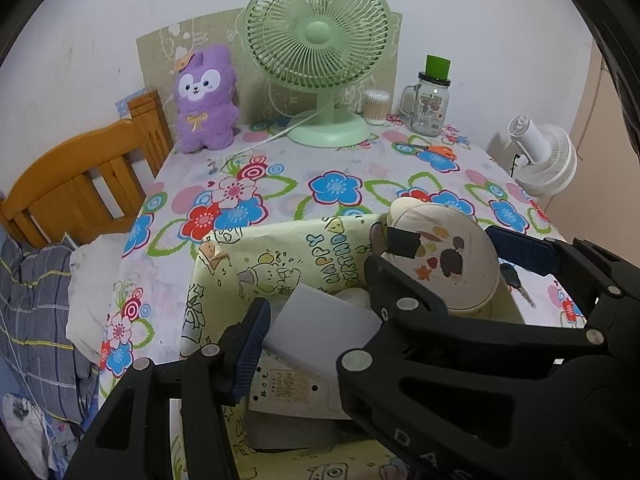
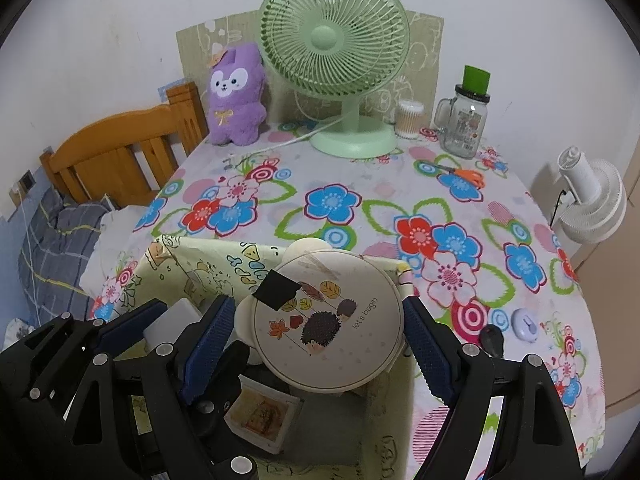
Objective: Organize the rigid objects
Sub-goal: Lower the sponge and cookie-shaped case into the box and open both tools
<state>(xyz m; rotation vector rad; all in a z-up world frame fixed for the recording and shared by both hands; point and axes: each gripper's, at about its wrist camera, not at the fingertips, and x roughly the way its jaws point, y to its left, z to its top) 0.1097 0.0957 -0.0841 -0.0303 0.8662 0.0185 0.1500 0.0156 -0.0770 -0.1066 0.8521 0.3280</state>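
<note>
A yellow cartoon-print box (image 1: 280,256) stands at the table's near edge; it also shows in the right wrist view (image 2: 180,264). My left gripper (image 1: 316,320) is shut on a white rectangular block (image 1: 324,328), held tilted over the box opening. My right gripper (image 2: 316,336) is shut on a round cream case with a hedgehog picture (image 2: 328,320), held over the box's right side; the case also shows in the left wrist view (image 1: 444,256). A flat carton with a label (image 2: 264,416) lies inside the box.
On the flowered tablecloth (image 2: 360,208) stand a green fan (image 2: 336,52), a purple plush (image 2: 236,92), a cotton-swab tub (image 2: 408,118) and a glass jar (image 2: 464,124). Orange scissors (image 2: 464,174), a black key (image 2: 492,340) and a small white round thing (image 2: 526,322) lie right. Wooden bed left.
</note>
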